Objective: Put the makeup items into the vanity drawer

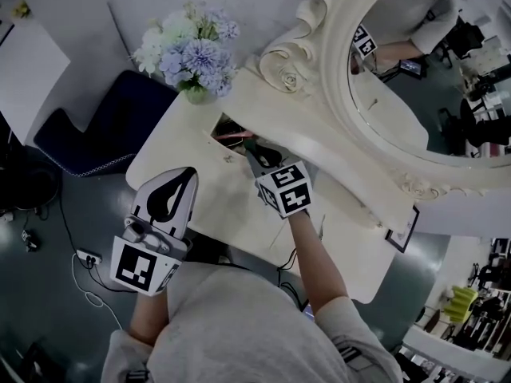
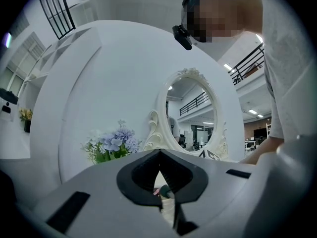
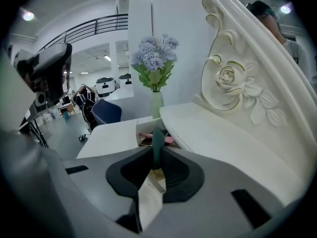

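Our right gripper pinches a dark green tube upright between its jaws, the tube's tip reaching toward the open drawer just ahead. Our left gripper is empty, jaws pressed together.

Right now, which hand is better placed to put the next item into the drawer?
Right. The right gripper holds a dark green tube right at the open drawer; the left gripper is shut, empty and back near the table's edge.

An open office-like hall: mezzanine railing and ceiling lights rise behind the vanity.
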The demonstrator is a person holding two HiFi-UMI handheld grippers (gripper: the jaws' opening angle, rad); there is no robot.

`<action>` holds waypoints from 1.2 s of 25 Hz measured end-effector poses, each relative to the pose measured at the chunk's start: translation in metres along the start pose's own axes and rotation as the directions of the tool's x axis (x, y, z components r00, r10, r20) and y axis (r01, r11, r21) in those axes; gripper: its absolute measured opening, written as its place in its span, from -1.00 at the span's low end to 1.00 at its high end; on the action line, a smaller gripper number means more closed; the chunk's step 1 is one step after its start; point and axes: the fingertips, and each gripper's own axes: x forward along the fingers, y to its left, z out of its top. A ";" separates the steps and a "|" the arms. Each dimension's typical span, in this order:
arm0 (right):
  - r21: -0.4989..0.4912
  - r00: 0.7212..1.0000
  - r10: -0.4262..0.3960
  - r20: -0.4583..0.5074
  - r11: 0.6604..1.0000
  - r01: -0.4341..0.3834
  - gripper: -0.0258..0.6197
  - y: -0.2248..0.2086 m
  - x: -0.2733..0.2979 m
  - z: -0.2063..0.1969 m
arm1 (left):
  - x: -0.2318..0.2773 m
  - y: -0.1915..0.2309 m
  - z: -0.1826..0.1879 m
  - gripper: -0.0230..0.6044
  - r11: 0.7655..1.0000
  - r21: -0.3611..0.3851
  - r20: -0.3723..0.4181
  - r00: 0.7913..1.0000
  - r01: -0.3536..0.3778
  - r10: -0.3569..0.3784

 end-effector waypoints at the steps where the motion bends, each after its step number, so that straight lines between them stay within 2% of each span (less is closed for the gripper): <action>1: 0.004 1.000 0.005 -0.006 1.000 -0.005 -0.73 0.000 0.001 0.000 | -0.001 0.000 -0.002 -0.88 1.000 0.001 -0.008 1.000 0.001 -0.001; 5: 0.025 1.000 0.013 -0.018 1.000 -0.013 -0.70 -0.002 0.005 0.000 | 0.003 0.005 0.004 -0.88 1.000 -0.016 0.025 1.000 -0.012 0.013; 9: 0.045 1.000 0.012 -0.022 0.999 -0.011 -0.53 -0.003 0.006 0.000 | 0.006 0.006 0.003 -0.88 1.000 -0.023 0.030 1.000 -0.005 0.005; 18: 0.100 1.000 -0.015 -0.004 0.995 0.016 -0.52 -0.008 -0.004 0.003 | 0.011 0.008 0.003 -0.88 0.999 -0.044 0.033 0.999 0.002 -0.001; 23: 0.086 0.999 -0.029 -0.015 0.996 0.030 -0.79 -0.008 0.003 0.002 | 0.014 0.006 0.001 -0.88 0.999 -0.044 0.031 0.999 0.011 -0.010; 27: 0.097 1.000 -0.020 -0.020 0.995 0.022 -0.81 -0.004 0.004 0.001 | 0.015 0.007 0.001 -0.88 0.999 -0.043 0.025 1.000 0.013 -0.012; 30: 0.114 0.998 -0.042 0.041 0.993 0.037 -0.81 -0.004 -0.005 0.009 | 0.017 0.007 0.002 -0.88 0.999 -0.040 0.026 0.999 0.020 -0.019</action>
